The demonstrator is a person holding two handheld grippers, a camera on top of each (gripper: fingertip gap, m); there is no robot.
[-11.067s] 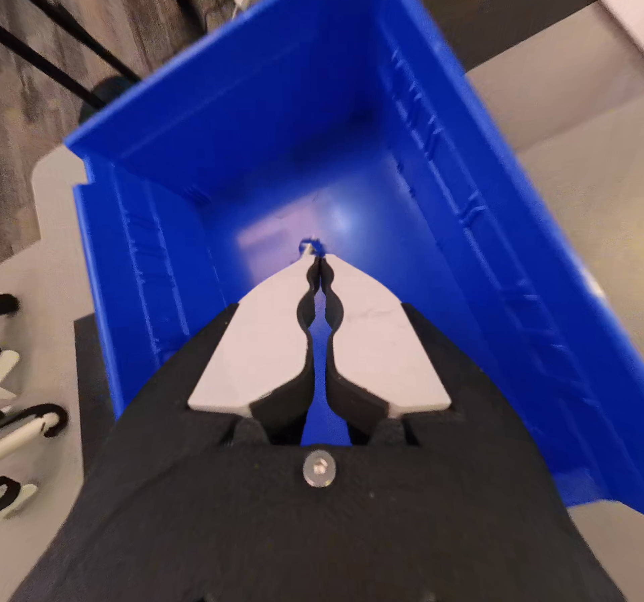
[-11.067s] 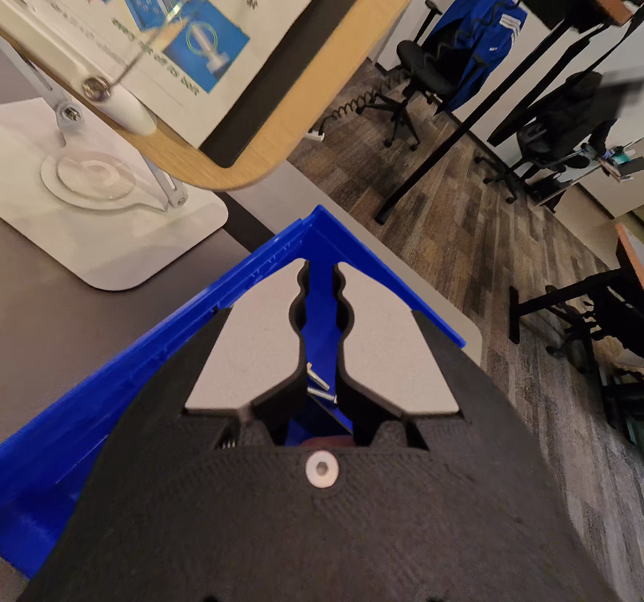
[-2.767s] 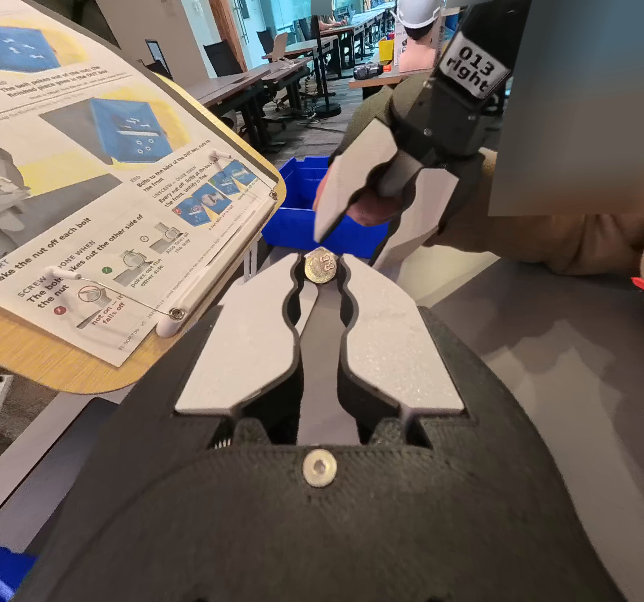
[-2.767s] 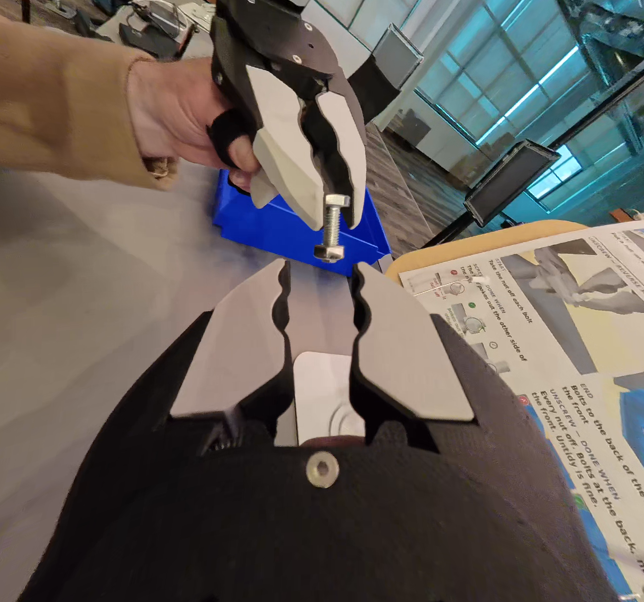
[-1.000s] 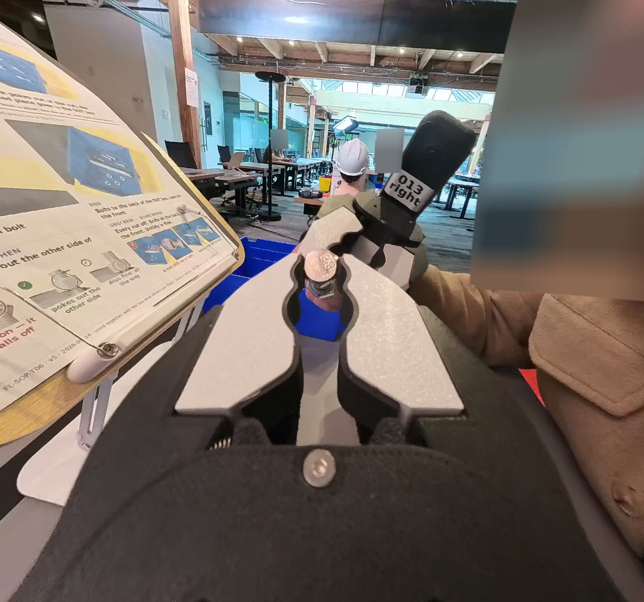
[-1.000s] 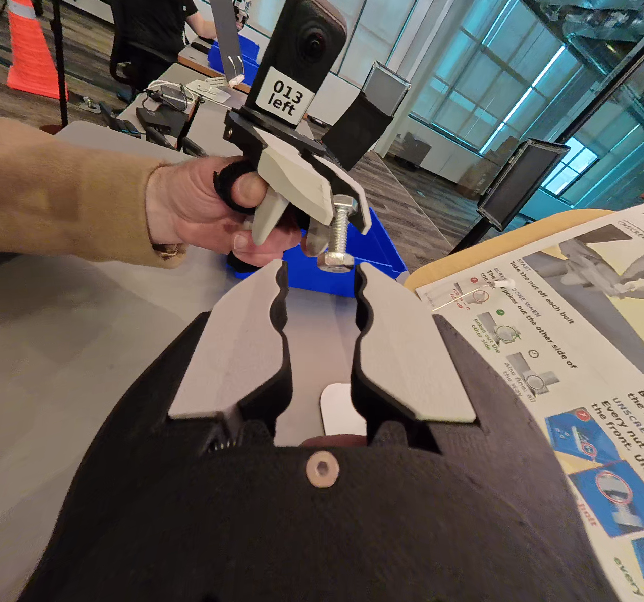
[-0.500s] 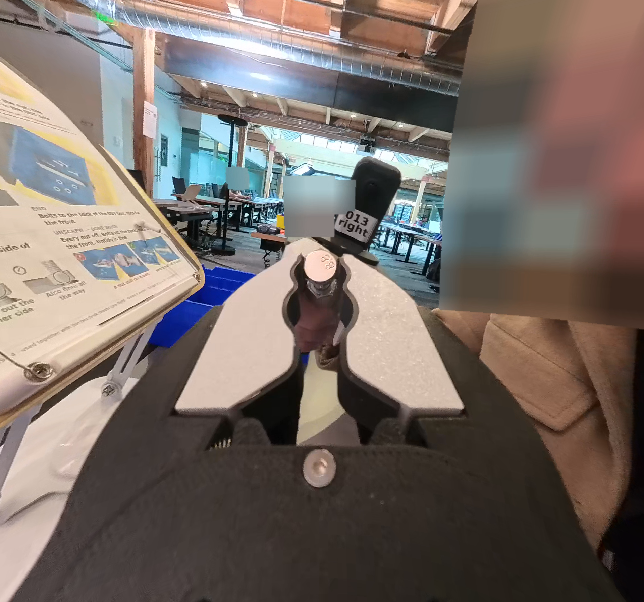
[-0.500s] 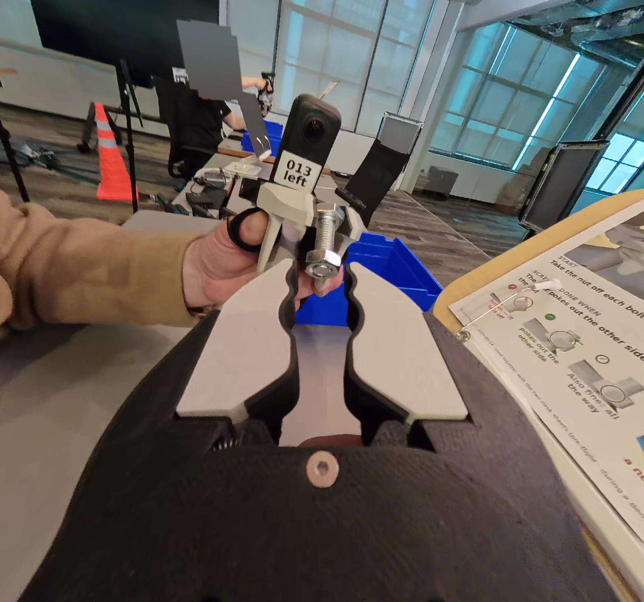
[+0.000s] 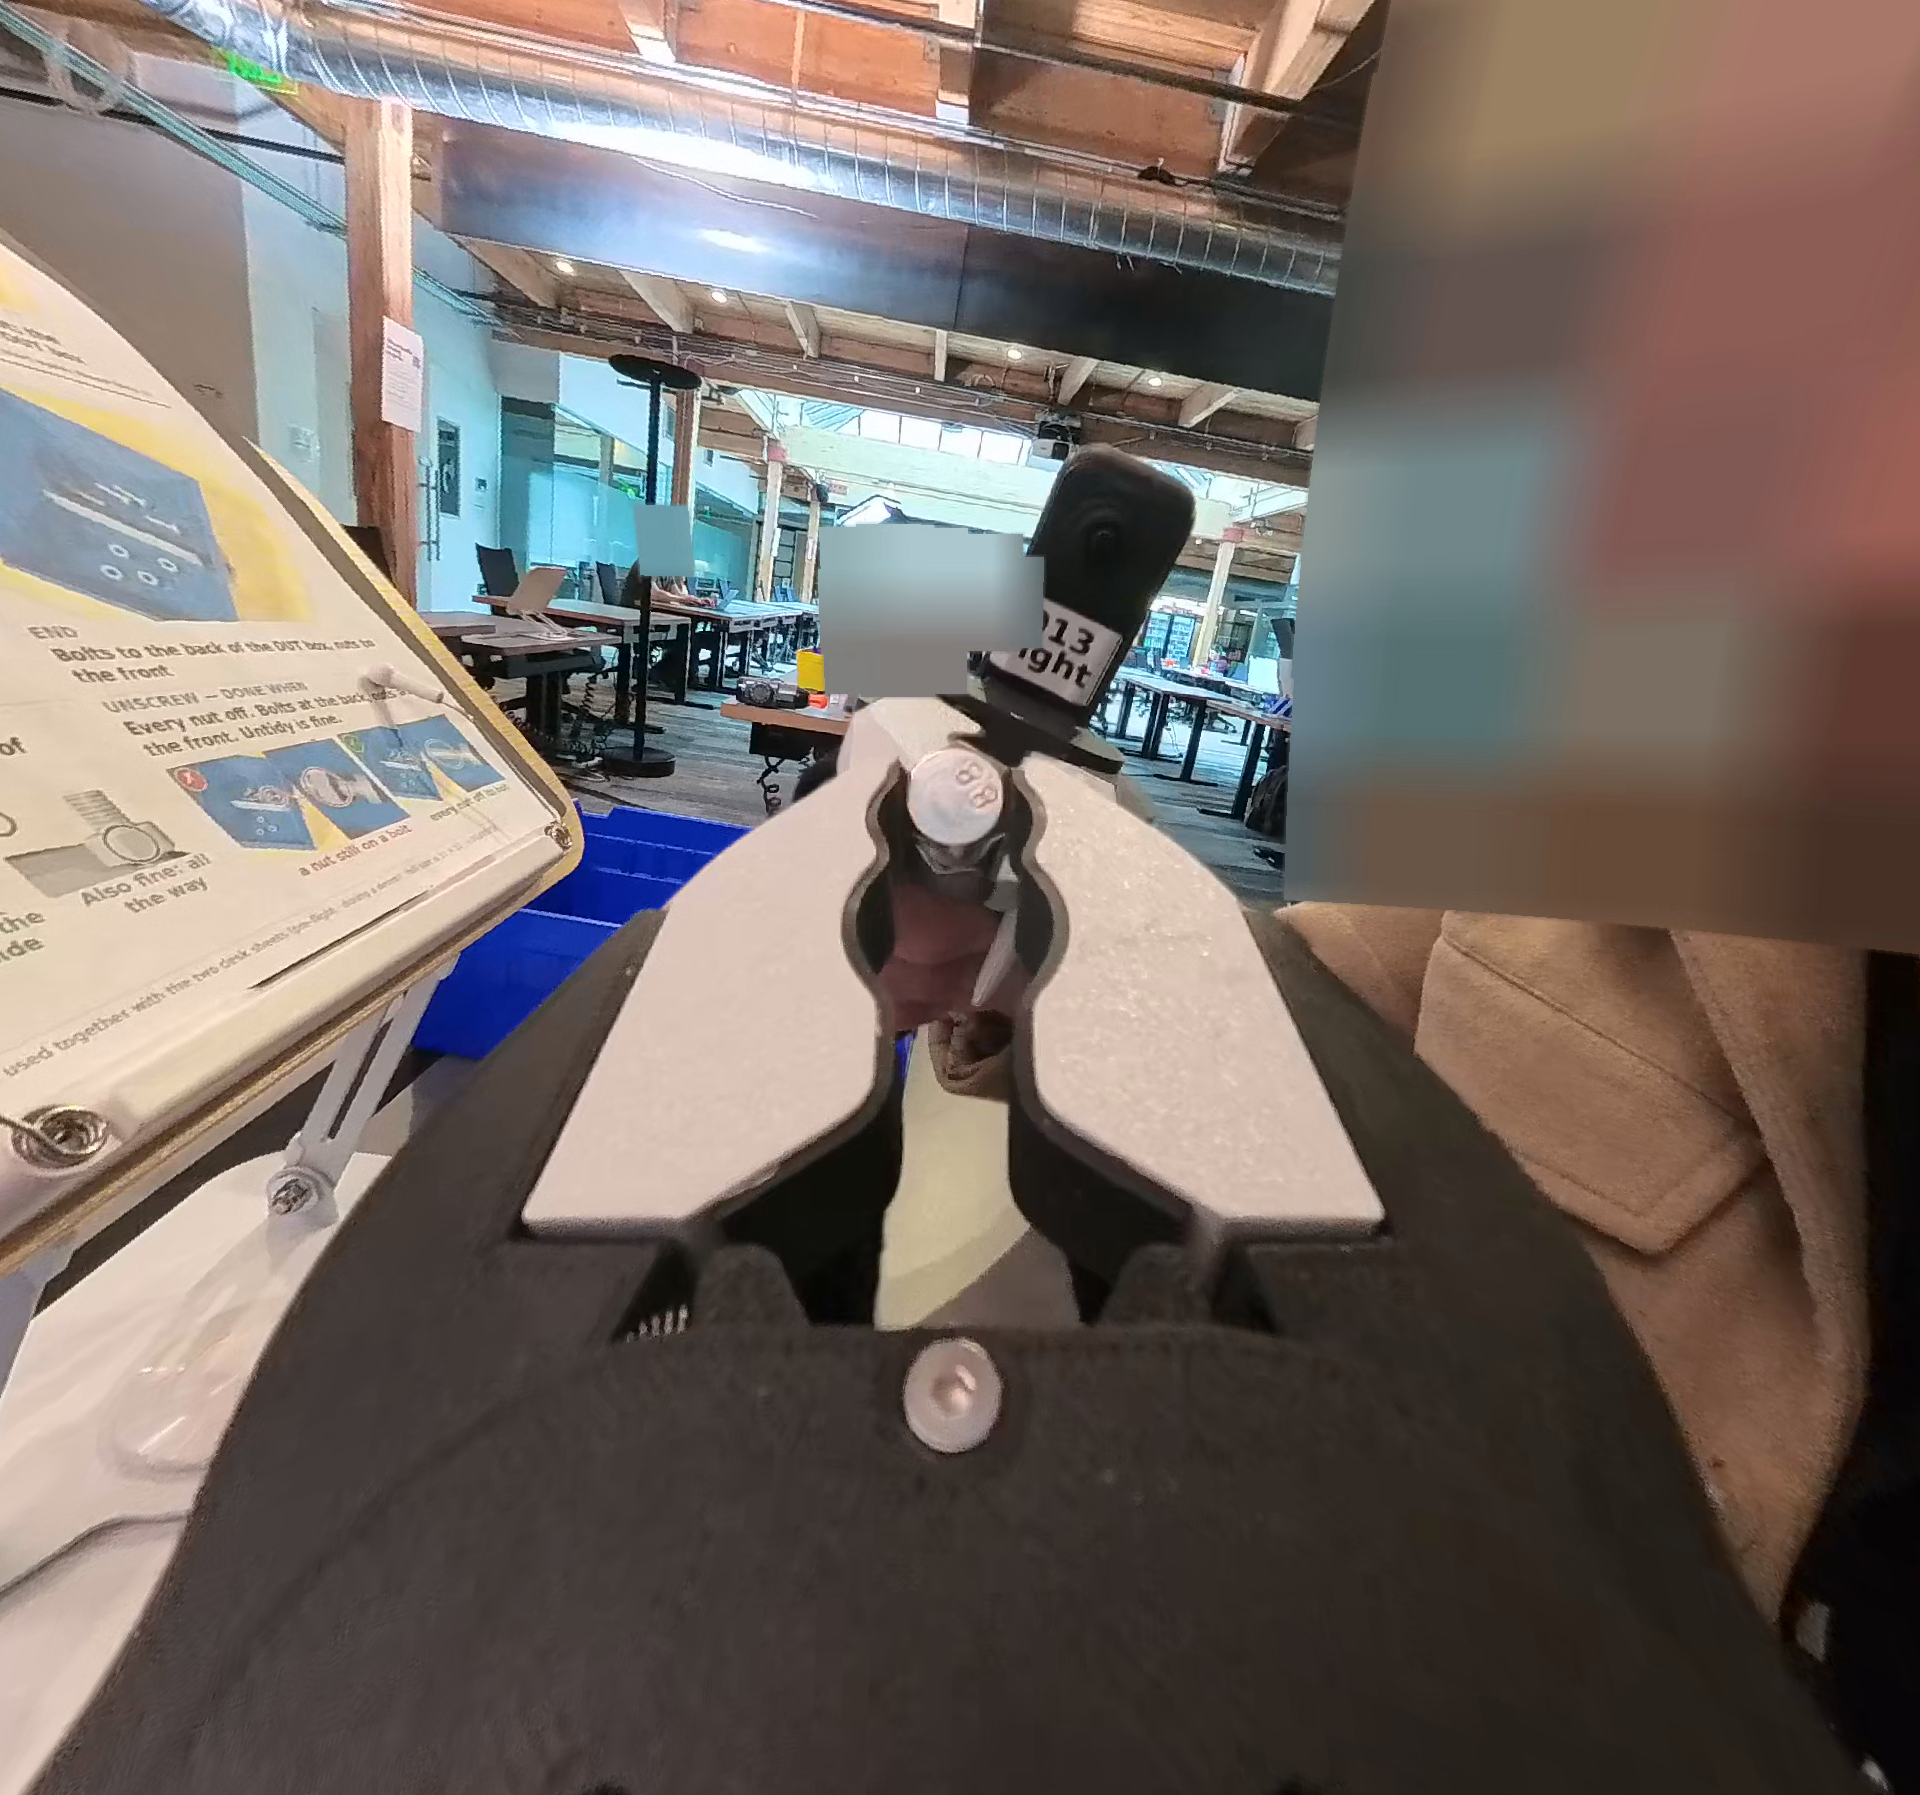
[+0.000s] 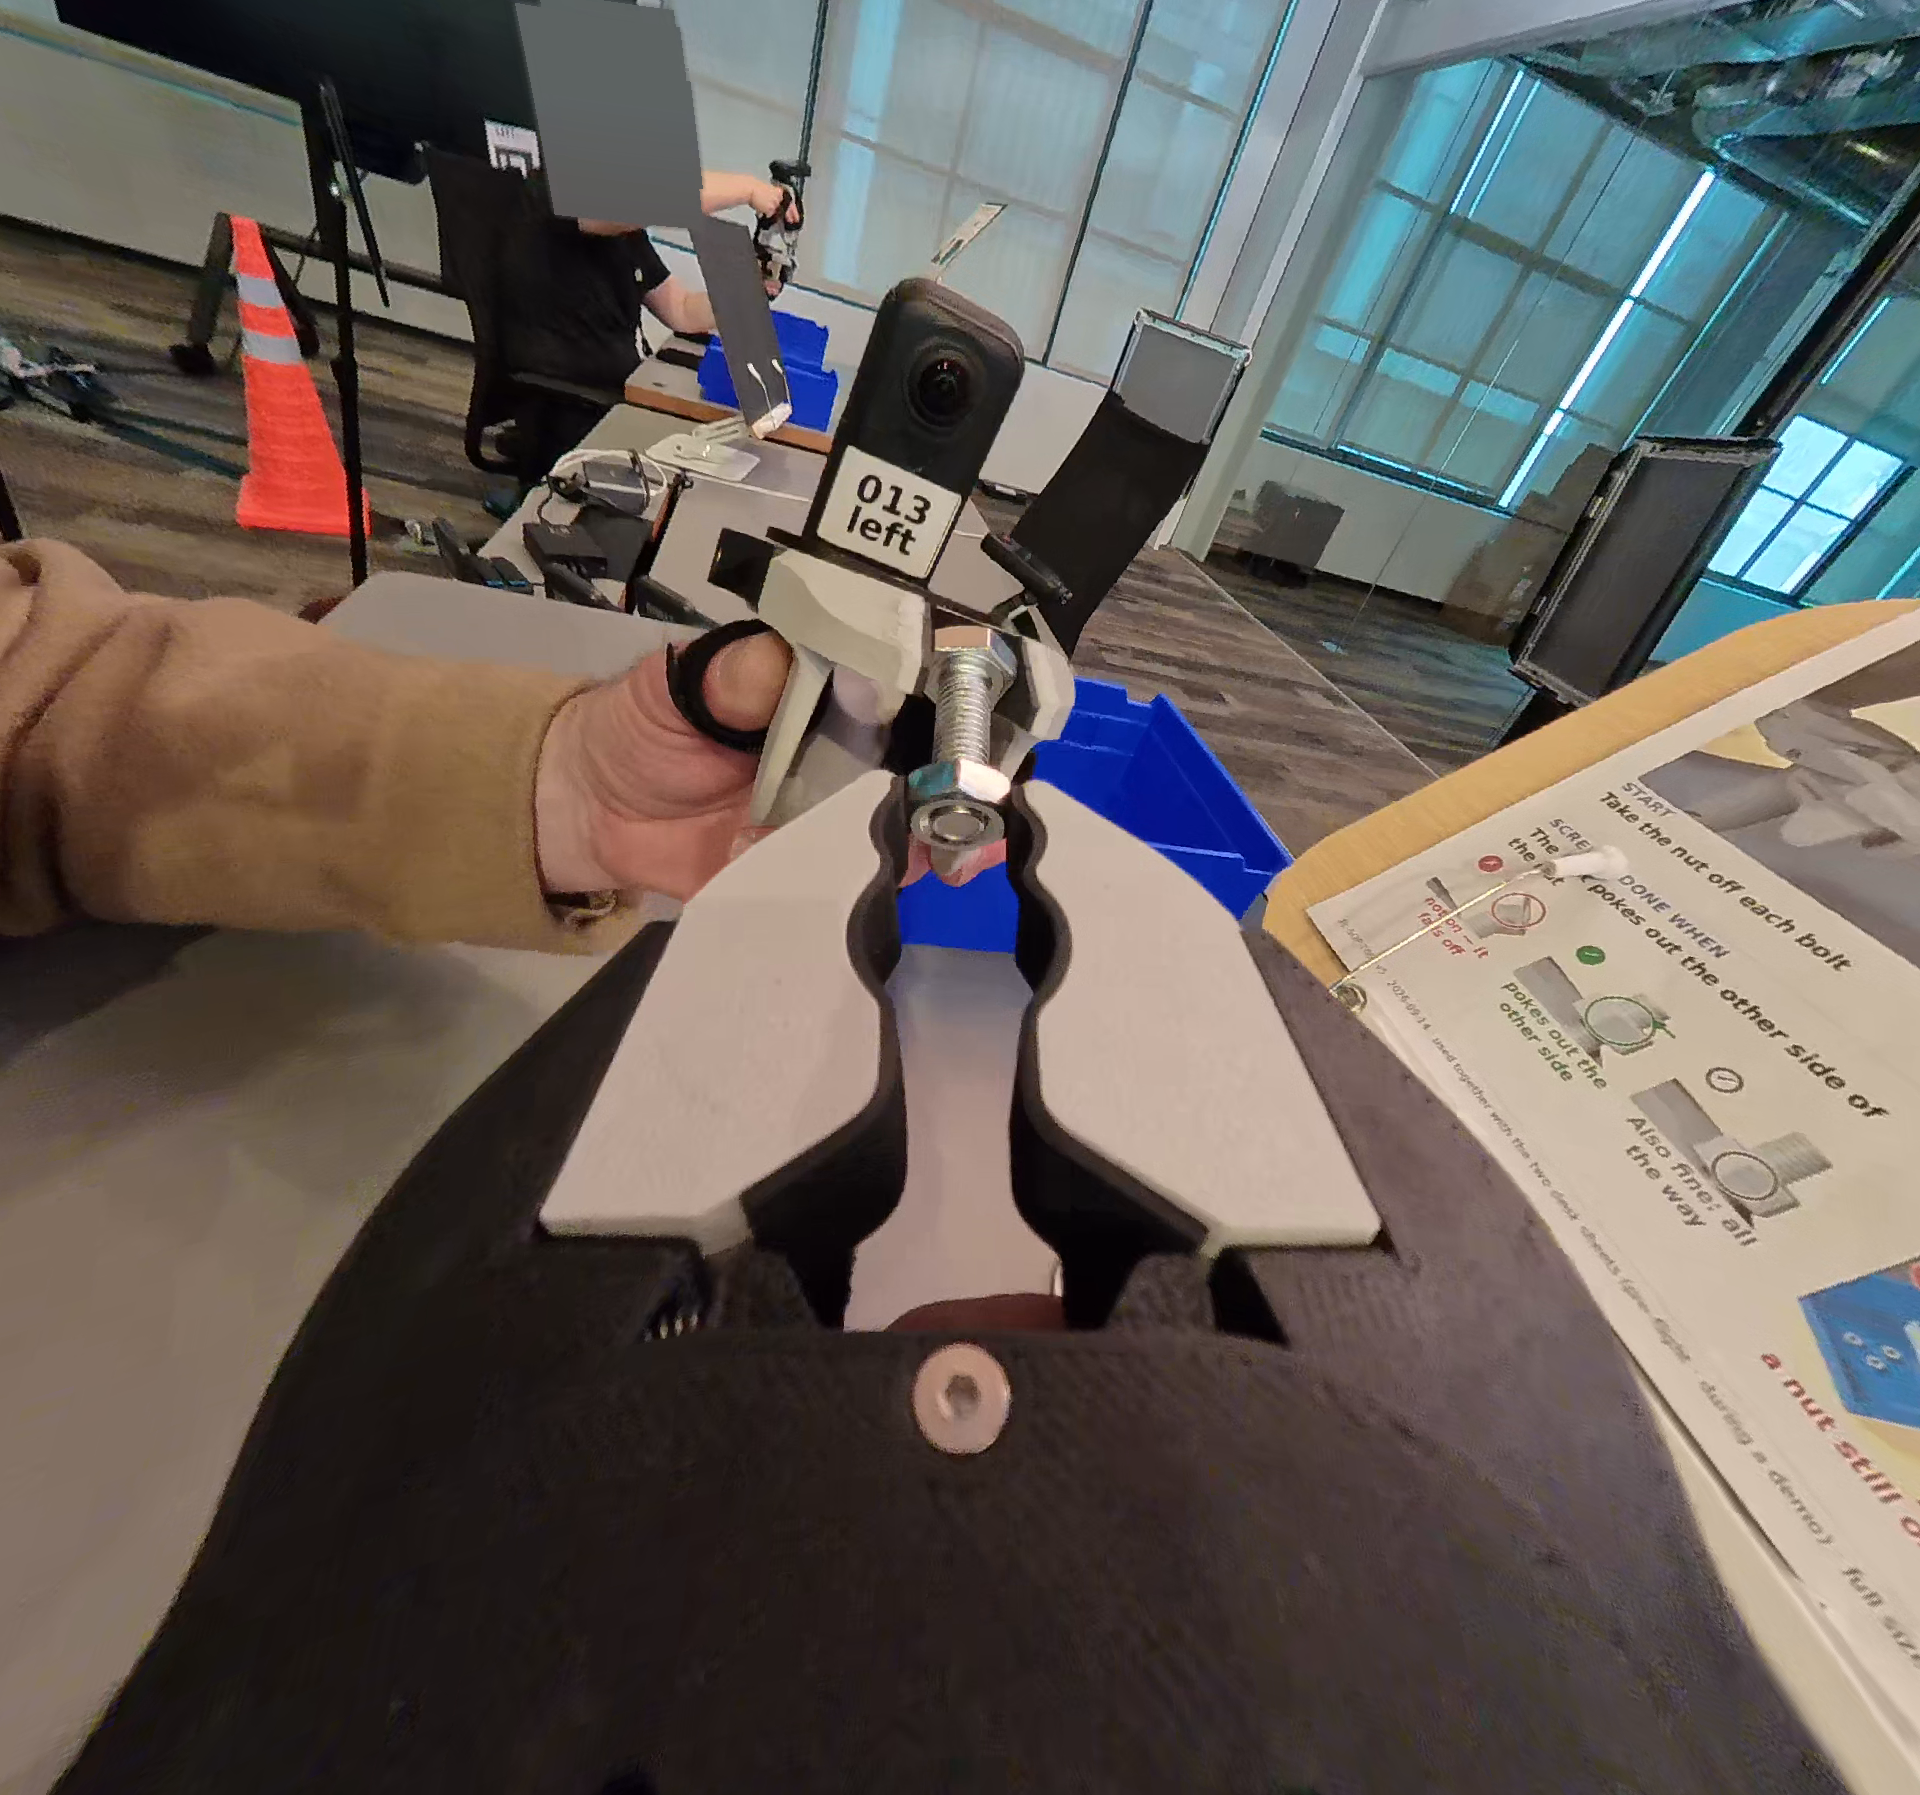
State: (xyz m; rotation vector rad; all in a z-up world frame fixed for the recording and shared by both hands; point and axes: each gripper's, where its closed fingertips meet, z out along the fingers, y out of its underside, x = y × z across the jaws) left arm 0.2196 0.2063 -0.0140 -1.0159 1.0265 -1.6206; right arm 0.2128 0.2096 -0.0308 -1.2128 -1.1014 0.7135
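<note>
Between the 2 white fingers of the left gripper [image 9: 954,815], close to its camera, a silver bolt [image 9: 952,800] is clamped by its head, the round stamped top facing the lens and the threaded shank pointing away, so the free end is offered to the other tool. In the right wrist view the right gripper [image 10: 951,826] has its fingertips on either side of the hex nut [image 10: 948,787] threaded near the shank's end; they look pressed against the nut's flats, though how firmly I cannot tell. The 2 grippers meet nose to nose above the grey table [image 10: 260,1070], each gripping 1 end of the same fastener. A hand [image 10: 634,789] in a tan sleeve works the left tool's trigger ring. Just beyond sits a blue bin [image 10: 1143,810]. Beside it an instruction sheet on a wooden board [image 9: 239,810] leans on a stand. Farther off are desks and an orange cone [image 10: 275,395].
</note>
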